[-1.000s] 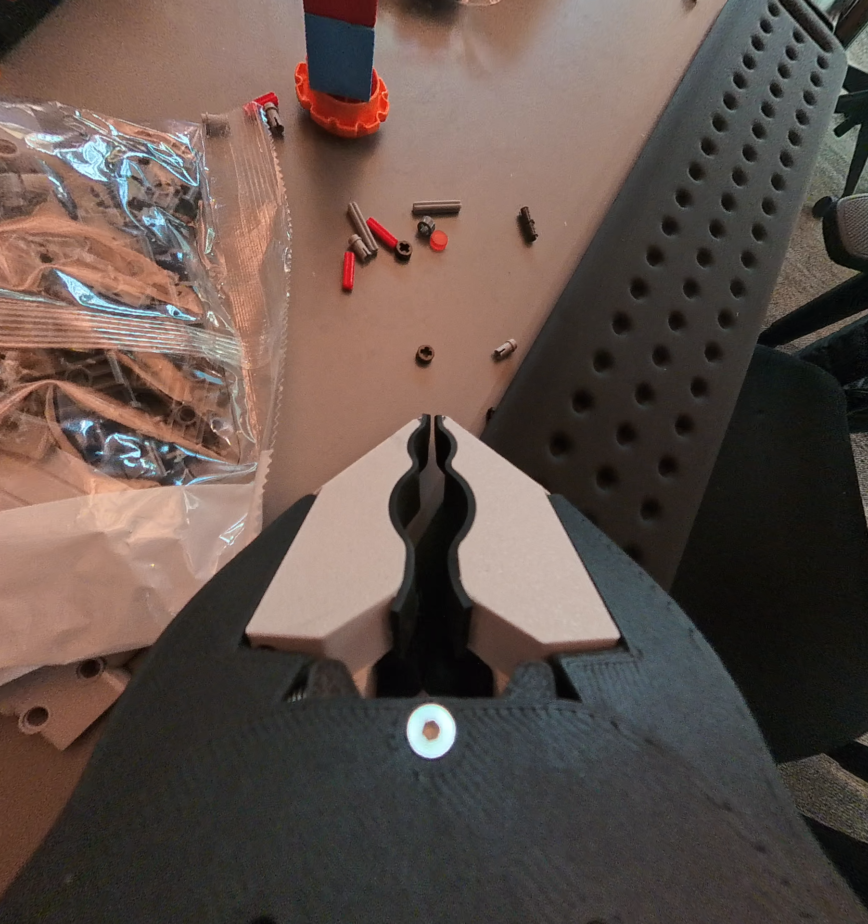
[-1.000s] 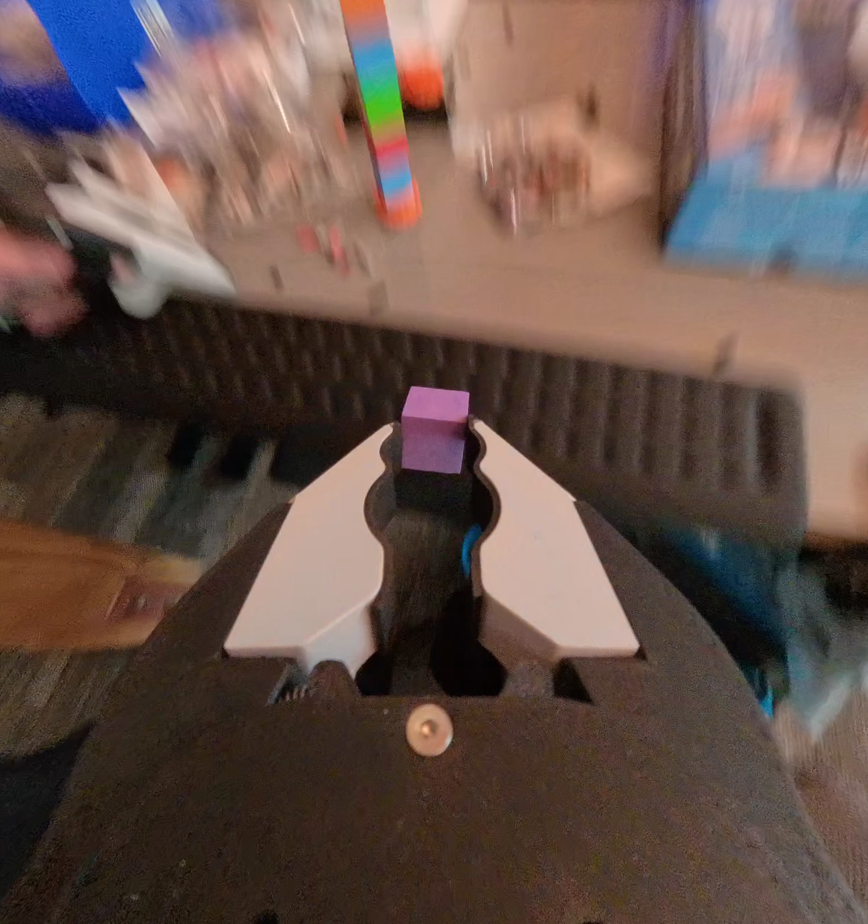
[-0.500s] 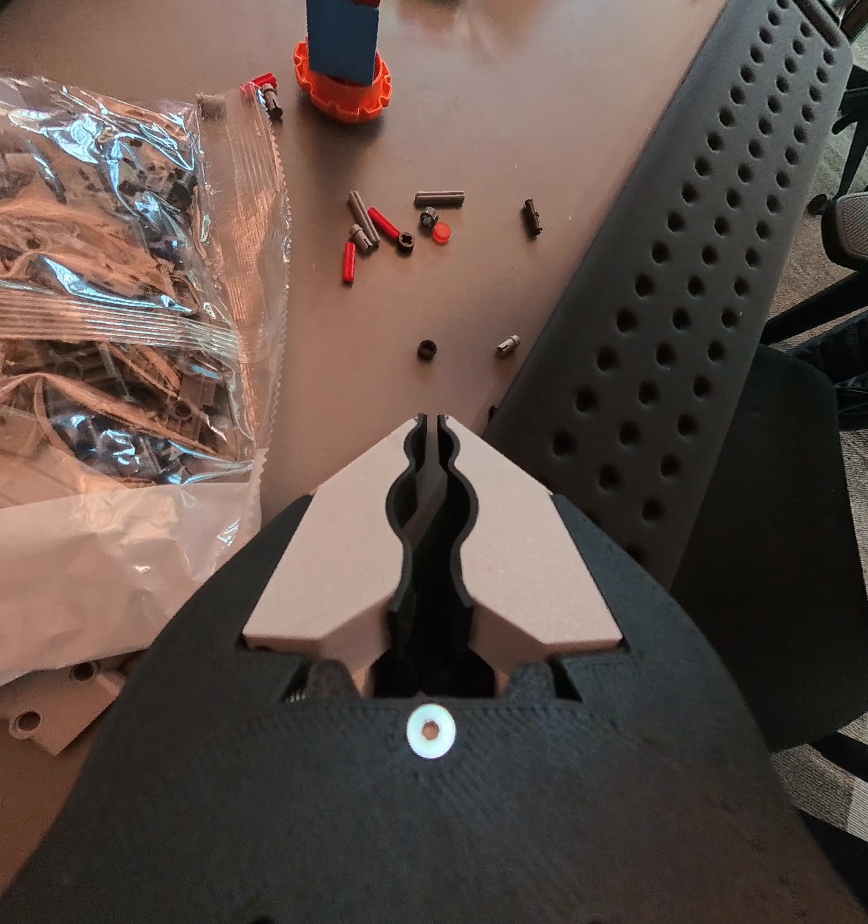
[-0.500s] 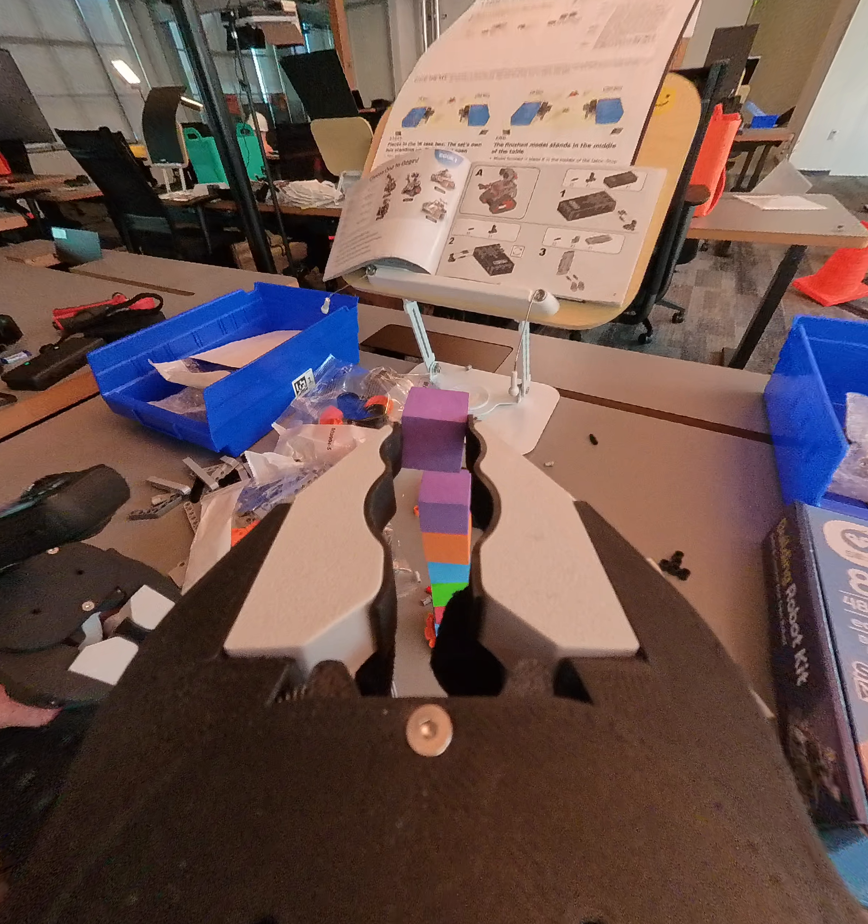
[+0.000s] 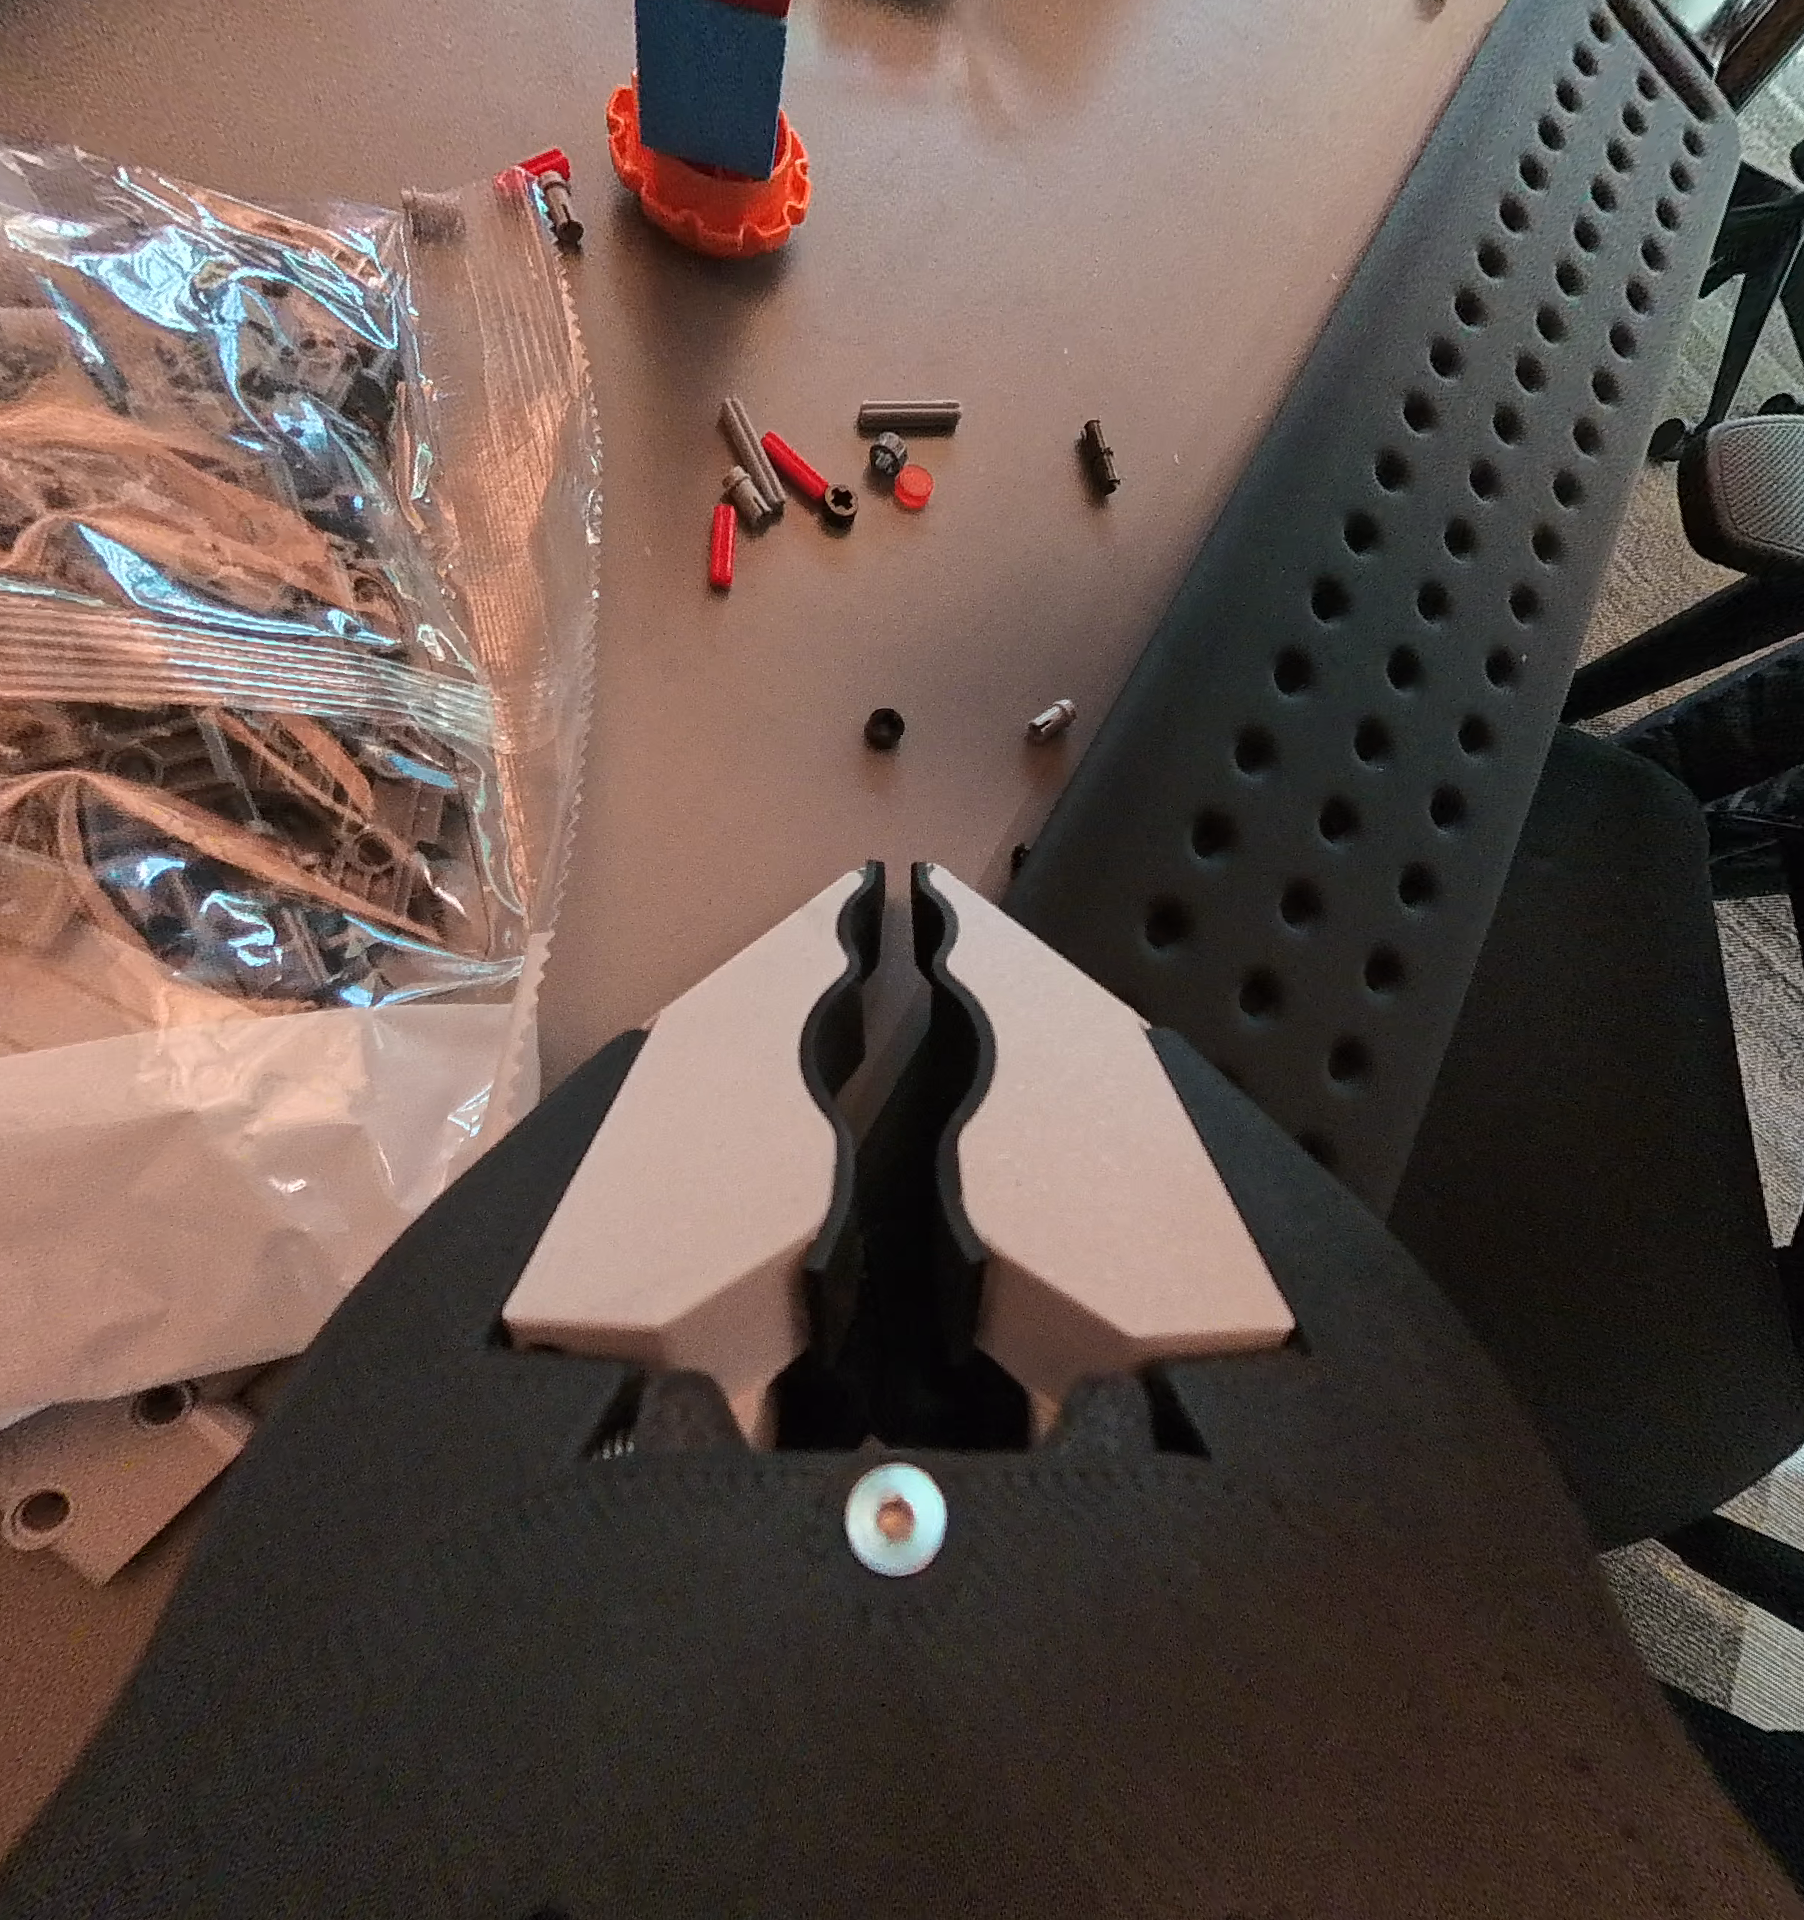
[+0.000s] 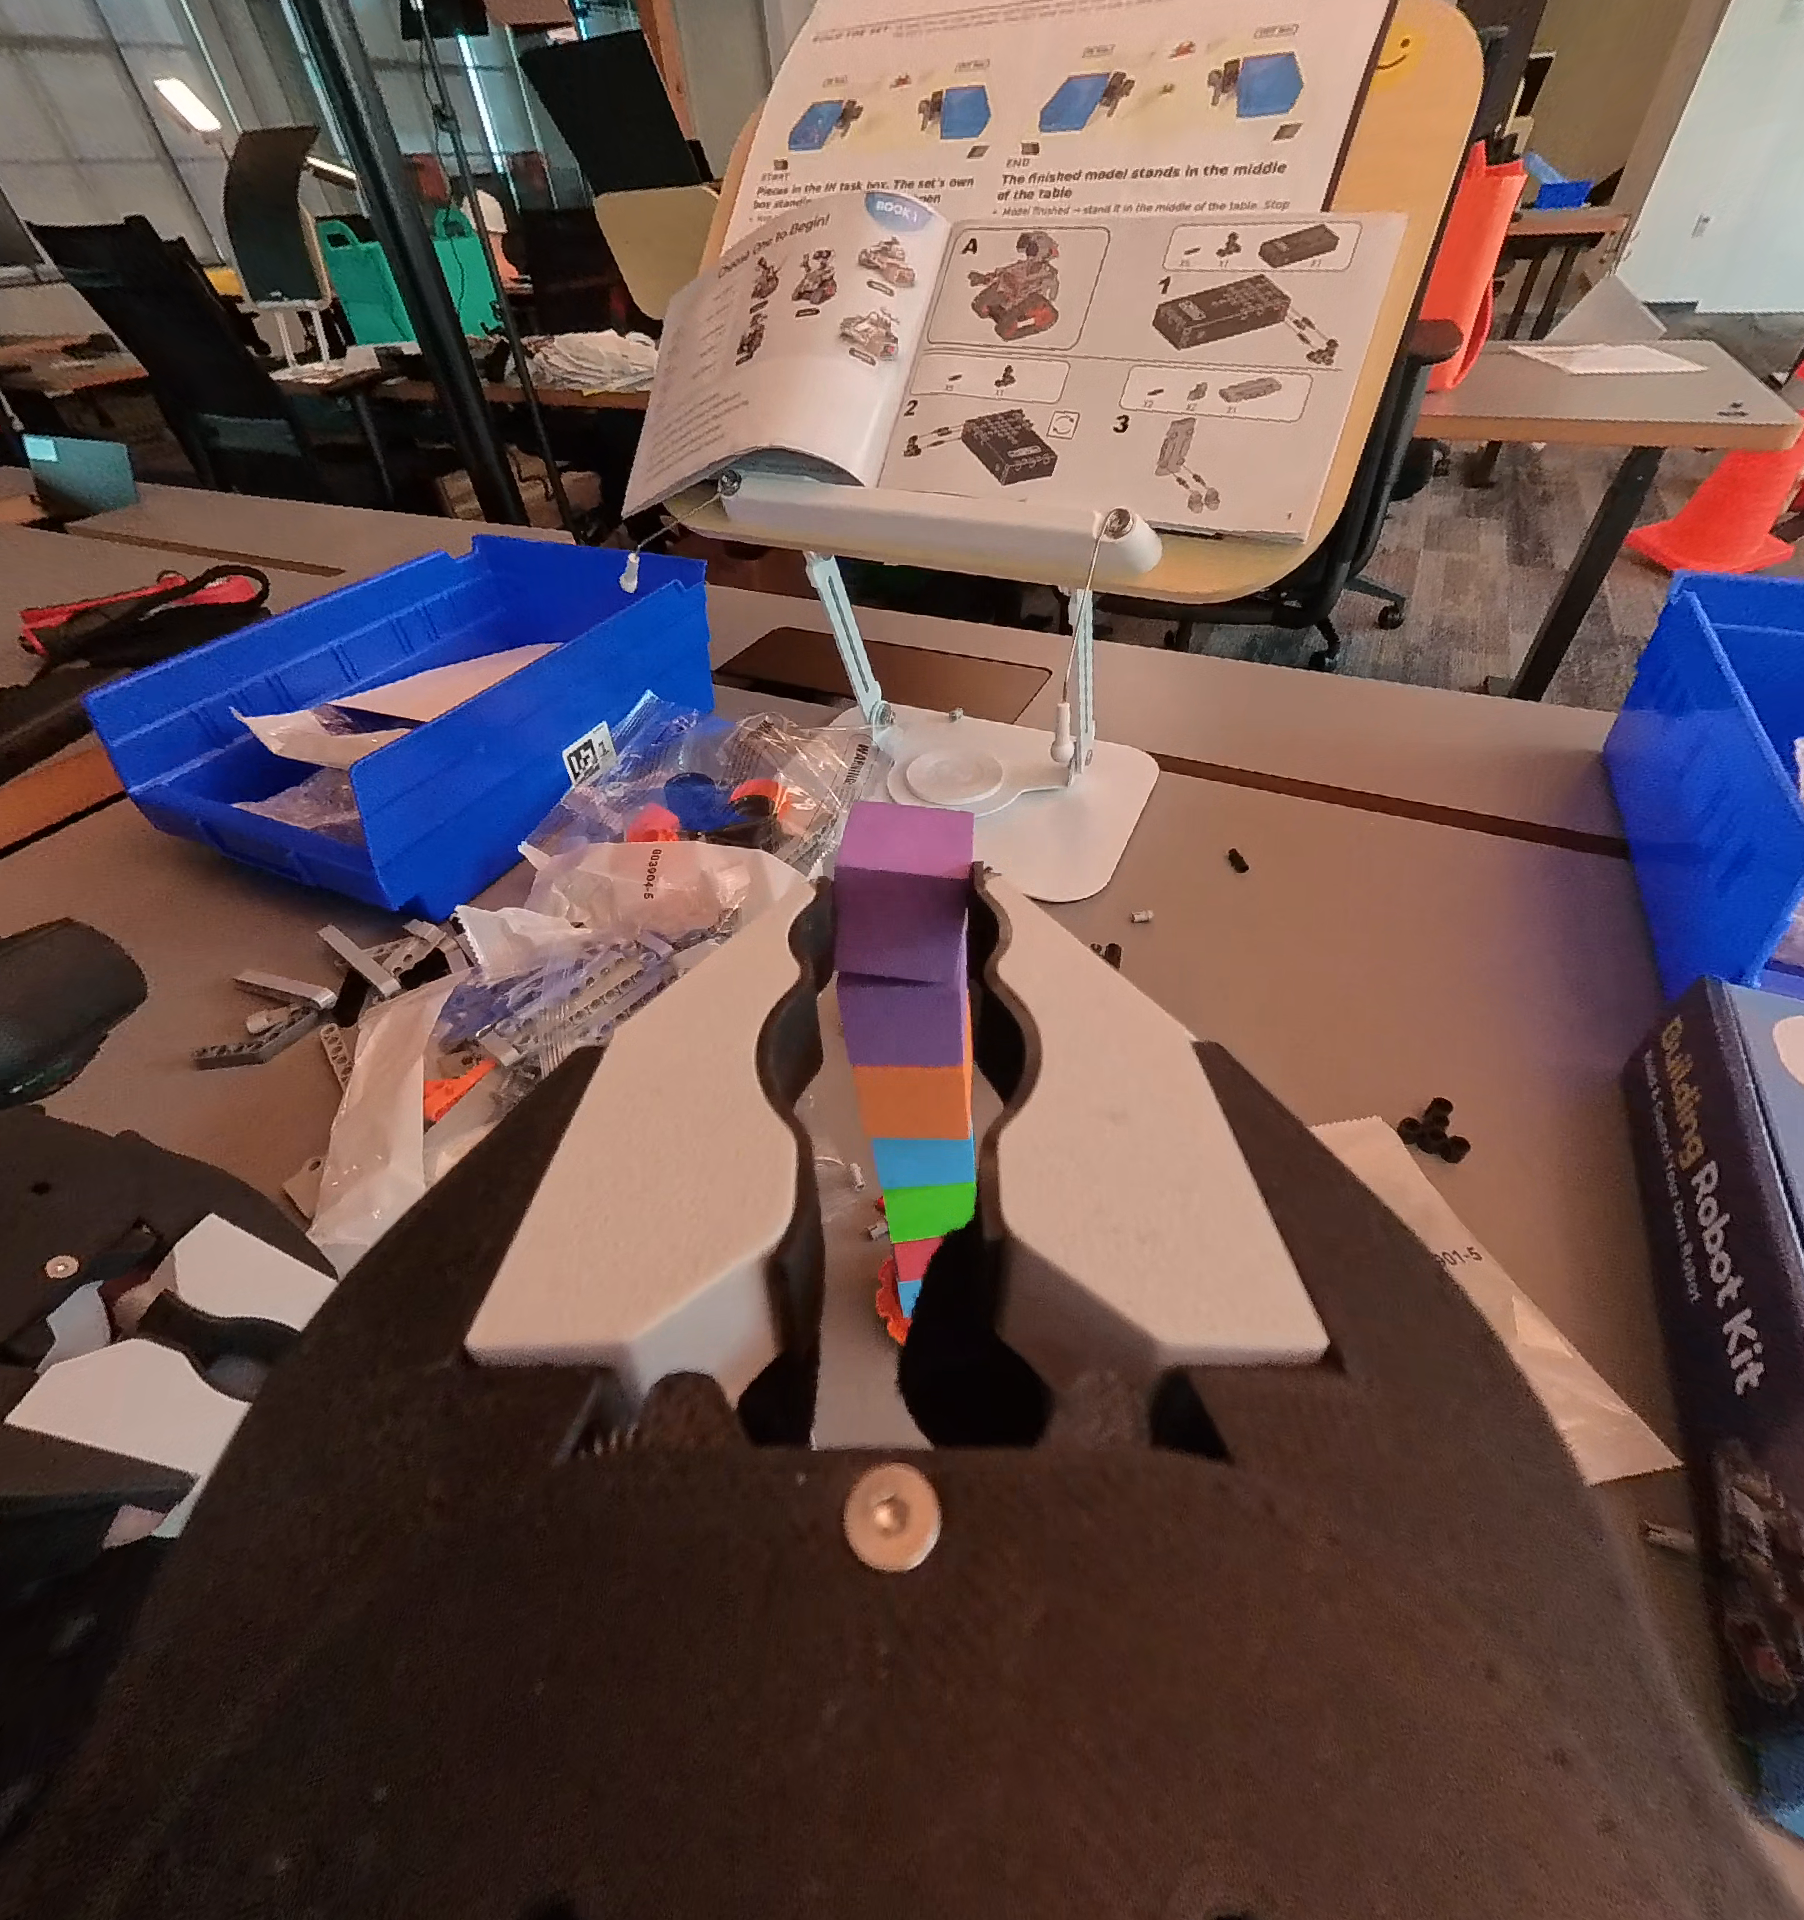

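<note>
The right gripper (image 6: 903,883) pinches a purple block (image 6: 903,896) at its tips, right on top of a tall block tower (image 6: 919,1101) on the table (image 6: 1345,935). The left gripper (image 5: 893,878) is nearly closed and holds nothing. It hangs over the table edge, between a clear bag (image 5: 202,540) and a black chair back (image 5: 1397,623). Small pins (image 5: 804,473) lie ahead.

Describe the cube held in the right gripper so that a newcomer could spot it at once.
Start at the white book stand mid-table, then come forward to the right gripper. The purple cube between its fingertips tops a multicoloured cube tower, sitting slightly askew, unlike the aligned cubes below.
</note>
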{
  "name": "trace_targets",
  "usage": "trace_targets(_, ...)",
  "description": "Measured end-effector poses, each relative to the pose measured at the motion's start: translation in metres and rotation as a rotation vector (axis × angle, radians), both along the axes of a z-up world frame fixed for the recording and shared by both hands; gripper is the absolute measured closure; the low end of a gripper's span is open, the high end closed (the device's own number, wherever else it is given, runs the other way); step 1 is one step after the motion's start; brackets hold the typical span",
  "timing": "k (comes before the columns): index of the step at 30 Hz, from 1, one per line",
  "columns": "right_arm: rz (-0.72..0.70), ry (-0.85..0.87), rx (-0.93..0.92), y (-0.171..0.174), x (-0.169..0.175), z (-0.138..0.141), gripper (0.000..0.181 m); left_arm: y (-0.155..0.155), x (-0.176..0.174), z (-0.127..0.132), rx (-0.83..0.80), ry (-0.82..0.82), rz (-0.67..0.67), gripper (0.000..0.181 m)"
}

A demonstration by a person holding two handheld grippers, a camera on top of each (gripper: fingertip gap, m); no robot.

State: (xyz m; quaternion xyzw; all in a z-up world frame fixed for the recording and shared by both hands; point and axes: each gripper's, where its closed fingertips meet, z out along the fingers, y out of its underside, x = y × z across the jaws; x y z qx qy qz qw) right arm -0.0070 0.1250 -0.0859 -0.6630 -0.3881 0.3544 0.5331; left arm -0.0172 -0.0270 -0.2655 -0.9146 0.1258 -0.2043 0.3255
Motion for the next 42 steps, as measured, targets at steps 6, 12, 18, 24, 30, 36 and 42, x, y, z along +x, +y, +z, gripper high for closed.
trace_targets(6, 0.000, -0.003, 0.005, -0.001, 0.000, -0.001, 0.157, 0.000, 0.000, 0.000, -0.002, -0.002, -0.001, 0.177)
trace_targets(12, 0.003, 0.003, 0.001, -0.001, 0.003, -0.001, 0.152, 0.000, 0.000, 0.000, -0.003, -0.003, -0.002, 0.176)
trace_targets(18, 0.006, 0.011, -0.004, -0.005, 0.007, 0.002, 0.150, 0.000, 0.000, 0.000, -0.004, -0.003, -0.001, 0.176)
trace_targets(24, -0.025, -0.007, -0.018, -0.011, 0.029, -0.003, 0.149, 0.000, 0.000, 0.000, -0.004, -0.001, -0.001, 0.176)
trace_targets(30, -0.141, -0.177, -0.120, -0.012, 0.072, -0.059, 0.120, 0.000, -0.001, -0.002, -0.010, 0.009, 0.005, 0.174)
trace_targets(36, -0.189, -0.327, -0.209, -0.028, 0.096, -0.118, 0.120, 0.000, -0.002, -0.003, -0.016, 0.025, 0.012, 0.171)
trace_targets(42, -0.175, -0.430, -0.241, -0.038, 0.089, -0.154, 0.114, 0.001, -0.004, -0.003, -0.016, 0.047, 0.027, 0.169)
